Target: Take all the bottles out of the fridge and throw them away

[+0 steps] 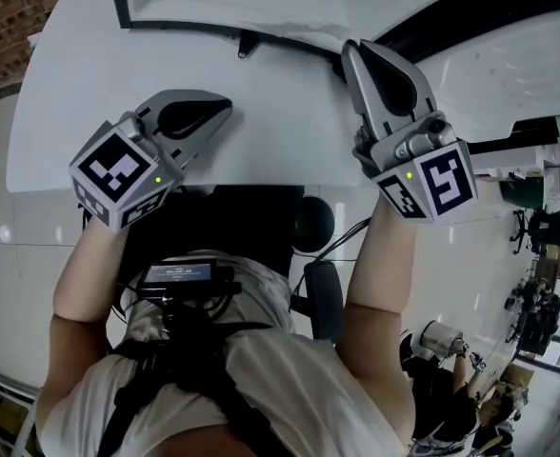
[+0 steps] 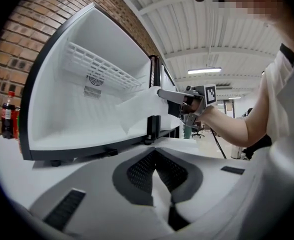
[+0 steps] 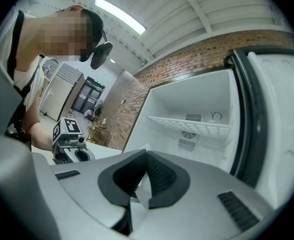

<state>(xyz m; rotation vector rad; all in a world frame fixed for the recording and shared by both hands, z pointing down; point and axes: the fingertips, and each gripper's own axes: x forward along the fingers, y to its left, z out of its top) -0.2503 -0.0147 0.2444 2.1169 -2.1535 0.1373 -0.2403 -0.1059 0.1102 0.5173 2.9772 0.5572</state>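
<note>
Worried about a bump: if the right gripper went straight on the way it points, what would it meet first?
Most likely the open fridge: the right gripper aims into its cavity, so its white inner wall near the wire shelf would come first. Depth is unclear.

smooth, glossy white plastic fridge [image 2: 62, 119]; rough, matt red brick wall [image 2: 42, 19].

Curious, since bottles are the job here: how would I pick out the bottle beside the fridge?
In the left gripper view, find the open white fridge by the brick wall. Just outside its left edge stands a dark bottle. Its red cap and label set it apart from the all-white fridge.
</note>
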